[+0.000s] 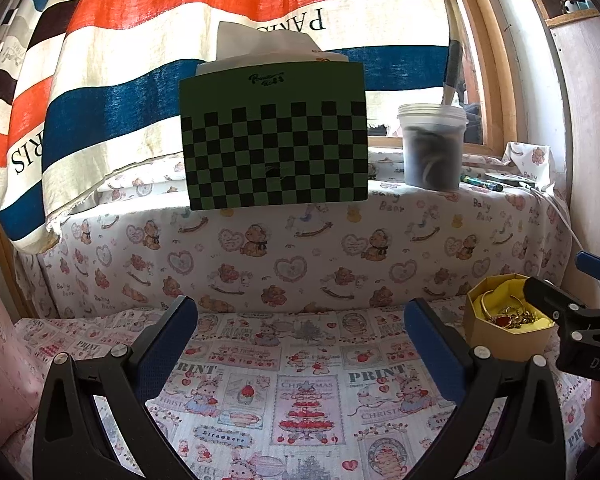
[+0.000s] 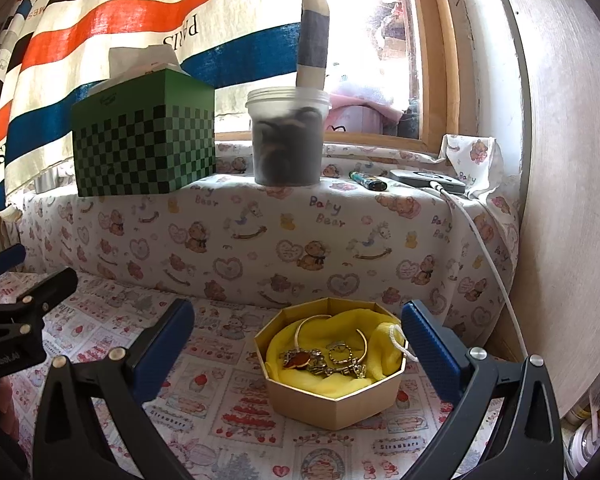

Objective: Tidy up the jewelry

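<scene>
An open octagonal cardboard box lined with yellow cloth sits on the printed cloth. Inside lie gold jewelry pieces: bangles, a chain and a pendant with a red stone. My right gripper is open and empty, its fingers either side of the box, just in front of it. My left gripper is open and empty over bare cloth, left of the box. The right gripper's fingers show at the right edge of the left wrist view, beside the box.
A green checkered tissue box and a lidded plastic jar stand on the raised ledge behind. A lighter, a flat device and its white cable lie at the ledge's right. A striped cloth hangs behind.
</scene>
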Demonstrator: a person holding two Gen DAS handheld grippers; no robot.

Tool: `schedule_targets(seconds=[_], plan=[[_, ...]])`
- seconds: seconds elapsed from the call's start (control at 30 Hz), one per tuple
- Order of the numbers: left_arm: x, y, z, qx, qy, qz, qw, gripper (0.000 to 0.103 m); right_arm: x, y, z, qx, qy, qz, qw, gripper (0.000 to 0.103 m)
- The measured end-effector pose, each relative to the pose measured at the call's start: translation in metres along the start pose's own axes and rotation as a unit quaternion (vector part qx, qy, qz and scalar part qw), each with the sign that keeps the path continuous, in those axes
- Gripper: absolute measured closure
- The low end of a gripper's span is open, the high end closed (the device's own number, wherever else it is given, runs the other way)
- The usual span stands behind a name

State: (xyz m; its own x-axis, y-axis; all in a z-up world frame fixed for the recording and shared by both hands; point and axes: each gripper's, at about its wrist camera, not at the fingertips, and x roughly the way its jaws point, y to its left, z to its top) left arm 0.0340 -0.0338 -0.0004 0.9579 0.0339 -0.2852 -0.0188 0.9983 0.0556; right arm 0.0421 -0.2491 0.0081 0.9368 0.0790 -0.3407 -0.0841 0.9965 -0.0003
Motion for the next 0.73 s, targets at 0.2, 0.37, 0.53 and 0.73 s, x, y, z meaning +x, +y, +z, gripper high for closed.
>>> schedule_targets(seconds=[0.2, 0.37, 0.53, 0.73], plan=[[-0.0016, 0.0002, -0.0002, -0.002, -0.003, 0.004, 1.0000, 0.000, -0.0005, -0.0016, 0.0000, 0.004, 0.000, -0.001, 1.000, 0.000], [-0.0012, 0.0001, 0.0001, -0.001, -0.003, 0.004, 1.0000, 0.000, -0.0009, -0.0017, 0.0000, 0.004, 0.000, -0.002, 1.000, 0.000], [-0.0006, 0.0004, 0.0001, -0.004, 0.000, 0.004, 1.0000, 0.000, -0.0006, -0.0016, 0.0001, 0.004, 0.001, -0.001, 1.000, 0.000], [-0.0001, 0.0070, -0.0004, -0.024, 0.000, 0.003, 0.9997, 0.000, -0.0010, 0.0005, -0.0002, 0.003, 0.000, -0.008, 1.000, 0.000]])
